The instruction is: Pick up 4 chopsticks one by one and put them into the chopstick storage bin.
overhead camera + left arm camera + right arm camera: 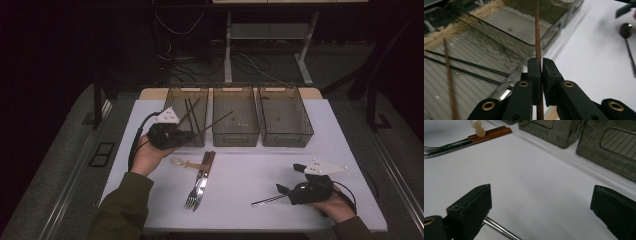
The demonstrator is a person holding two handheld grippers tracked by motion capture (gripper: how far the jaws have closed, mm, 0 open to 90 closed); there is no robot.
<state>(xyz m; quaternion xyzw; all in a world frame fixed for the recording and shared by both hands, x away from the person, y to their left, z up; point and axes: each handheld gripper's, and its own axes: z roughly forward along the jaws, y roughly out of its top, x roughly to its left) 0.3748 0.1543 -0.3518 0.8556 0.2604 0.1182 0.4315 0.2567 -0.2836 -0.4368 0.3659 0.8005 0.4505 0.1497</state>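
Observation:
My left gripper [189,136] is at the front edge of the left bin [176,92] and is shut on a thin brown chopstick [216,121]. The stick slants up and right over the middle bin [235,134]. In the left gripper view the chopstick [537,35] runs straight up from between the closed jaws of the left gripper [541,63]. My right gripper [290,178] rests low at the table's front right with its jaws wide apart. A metal utensil [267,200] lies by its lower jaw, and its handle [499,229] passes beside the left jaw of the right gripper [541,202].
Three clear dark bins stand in a row at the back; the right bin [301,137] looks bare. The left bin holds black chopsticks [466,64] and a brown one [449,82]. Wooden-handled forks [200,181] and a pale spoon [181,162] lie mid-table.

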